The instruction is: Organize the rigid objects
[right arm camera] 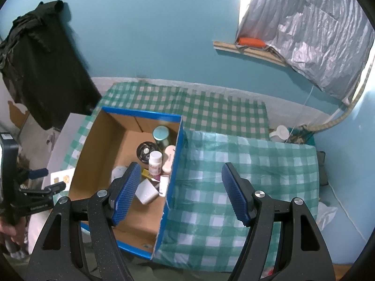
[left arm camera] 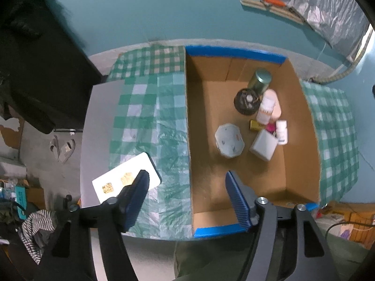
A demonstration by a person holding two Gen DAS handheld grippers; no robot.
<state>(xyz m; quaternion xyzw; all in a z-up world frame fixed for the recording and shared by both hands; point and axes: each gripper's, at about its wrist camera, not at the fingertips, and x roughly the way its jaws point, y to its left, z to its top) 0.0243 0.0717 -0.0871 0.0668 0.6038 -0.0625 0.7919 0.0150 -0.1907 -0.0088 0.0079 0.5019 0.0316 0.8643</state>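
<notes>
**Left wrist view: box holds the sorted items, both grippers empty above it**

Left wrist view looks almost straight down on a cardboard box (left arm camera: 211, 107) with blue-taped rims, standing on a green checked cloth (left arm camera: 150, 107). Its long axis runs away from the camera toward the teal wall. All the contents sit toward the far right part of the box floor. A green-lidded jar (left arm camera: 260, 80) stands upright nearest the back wall; just in front of it is a round black container (left arm camera: 247, 101). Beside that, a white bottle with an orange label (left arm camera: 266, 109) stands upright, touching a pale pink item (left arm camera: 276, 107). A smaller white bottle (left arm camera: 282, 131) stands by the right wall. A white octagonal tub (left arm camera: 229, 140) and a grey-white rectangular block (left arm camera: 263, 145) are nearer the camera, with a small gold piece (left arm camera: 255, 125) between them and the bottle.

A white card (left arm camera: 126, 180) lies flat on the cloth outside the box, to its left.

The left gripper (left arm camera: 187, 185) has its jaws wide apart with nothing between the blue pads. The right gripper (right arm camera: 181, 178) likewise stands well open and holds nothing, hanging over the box's right wall.
</notes>
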